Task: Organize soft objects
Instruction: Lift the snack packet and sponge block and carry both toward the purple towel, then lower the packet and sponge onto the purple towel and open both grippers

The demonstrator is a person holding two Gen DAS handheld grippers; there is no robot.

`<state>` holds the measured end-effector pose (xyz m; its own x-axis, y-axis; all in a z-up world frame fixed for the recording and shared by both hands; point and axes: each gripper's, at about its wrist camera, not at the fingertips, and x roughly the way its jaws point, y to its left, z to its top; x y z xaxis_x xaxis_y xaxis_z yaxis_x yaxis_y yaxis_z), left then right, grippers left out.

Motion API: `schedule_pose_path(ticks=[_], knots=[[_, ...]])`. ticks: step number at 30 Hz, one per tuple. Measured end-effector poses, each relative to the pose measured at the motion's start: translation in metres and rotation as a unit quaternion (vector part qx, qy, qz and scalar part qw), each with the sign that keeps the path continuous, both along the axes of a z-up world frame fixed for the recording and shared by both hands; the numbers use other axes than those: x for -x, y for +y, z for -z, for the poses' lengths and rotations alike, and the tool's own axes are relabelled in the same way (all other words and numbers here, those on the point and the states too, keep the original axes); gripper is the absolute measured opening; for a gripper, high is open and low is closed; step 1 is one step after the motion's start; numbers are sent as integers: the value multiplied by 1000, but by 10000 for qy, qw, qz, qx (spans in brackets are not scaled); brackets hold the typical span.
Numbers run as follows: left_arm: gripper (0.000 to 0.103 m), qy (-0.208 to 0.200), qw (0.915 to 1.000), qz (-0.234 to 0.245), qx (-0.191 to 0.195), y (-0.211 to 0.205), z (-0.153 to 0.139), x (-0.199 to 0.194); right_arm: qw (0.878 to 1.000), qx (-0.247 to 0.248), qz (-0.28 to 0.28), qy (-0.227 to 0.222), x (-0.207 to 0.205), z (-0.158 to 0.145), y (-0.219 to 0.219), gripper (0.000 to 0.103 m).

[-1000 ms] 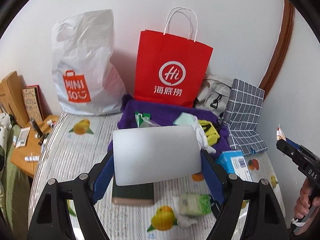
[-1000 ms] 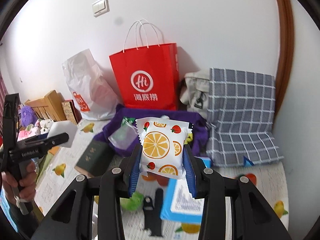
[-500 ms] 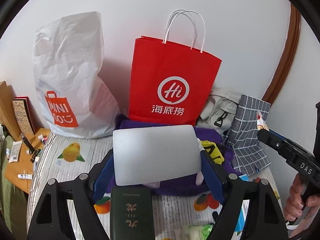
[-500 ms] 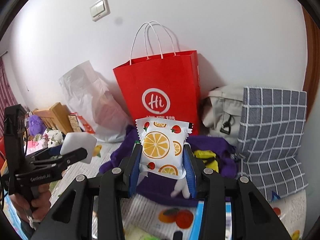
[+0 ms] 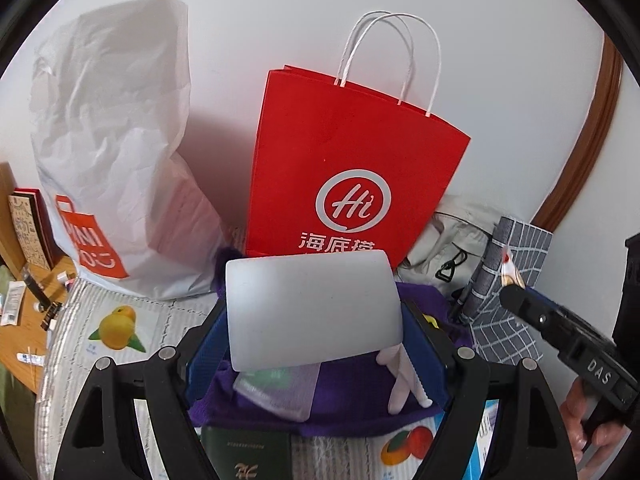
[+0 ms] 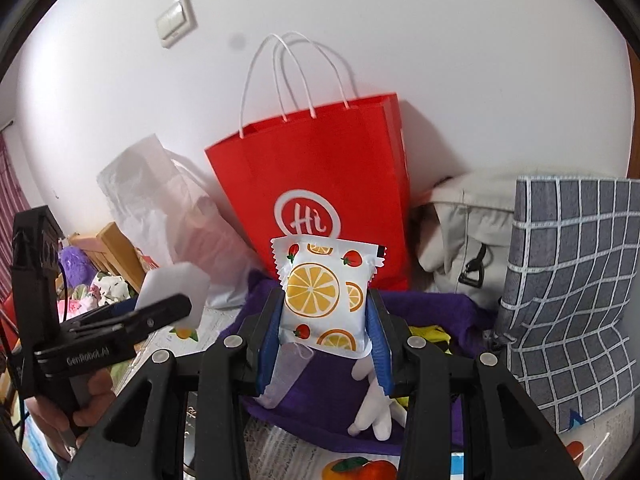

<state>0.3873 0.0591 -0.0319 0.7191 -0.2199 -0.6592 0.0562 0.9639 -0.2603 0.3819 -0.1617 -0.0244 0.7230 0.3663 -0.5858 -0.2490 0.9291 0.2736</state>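
Left wrist view: the left hand-held gripper [image 5: 314, 350] grasps a white sponge block [image 5: 312, 306] across its width, both blue pads pressed to its short ends. The block hangs above a purple cloth [image 5: 352, 396] spread on the bed, where a white plush toy [image 5: 402, 380] and a clear plastic pouch [image 5: 280, 388] lie. A dark green booklet [image 5: 248, 458] sits at the cloth's near edge on the fruit-print bed cover [image 5: 120, 324]. Behind the cloth, a red paper bag [image 5: 352, 160] with white handles stands against the wall, a white Miniso plastic bag [image 5: 116, 152] to its left, a beige bag [image 5: 452, 240] and a grey checked cushion [image 5: 516, 280] to its right. The right hand-held gripper [image 5: 520, 296] enters from the right edge — a person's fingers [image 5: 588, 420] wrap its handle.

Right wrist view: the right hand-held gripper [image 6: 325, 344] is clenched on a white snack packet [image 6: 326, 300] printed with orange slices and strawberries, held upright above the purple cloth [image 6: 332, 392] and in front of the red paper bag [image 6: 320, 176]. The white plush toy [image 6: 376, 412] lies just below. At left, the left hand-held gripper [image 6: 160, 312] carries the white sponge block [image 6: 176, 292]; the grey checked cushion [image 6: 568, 280] leans at right.
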Motion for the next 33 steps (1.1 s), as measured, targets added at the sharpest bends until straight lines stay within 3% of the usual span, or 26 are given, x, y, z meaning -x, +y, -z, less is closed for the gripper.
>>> schedule_pose_path(ticks=[10,20,27,33], knots=[[81,310,9994,35,-132,3,25,-21,9990,216,75,385,-24,35,-11,40],[81,829,9963,70,-207,2,60,-41,9936,330,-40,1082,-52,83,-16,40],[81,1117,9937,29,-104,8,80,-50,9783,937,-1030,1537,-55,124,32,40],[81,1240,9922,2,-146,9,87,-54,9606,1477,-1506,1808,-49,151,59,41]])
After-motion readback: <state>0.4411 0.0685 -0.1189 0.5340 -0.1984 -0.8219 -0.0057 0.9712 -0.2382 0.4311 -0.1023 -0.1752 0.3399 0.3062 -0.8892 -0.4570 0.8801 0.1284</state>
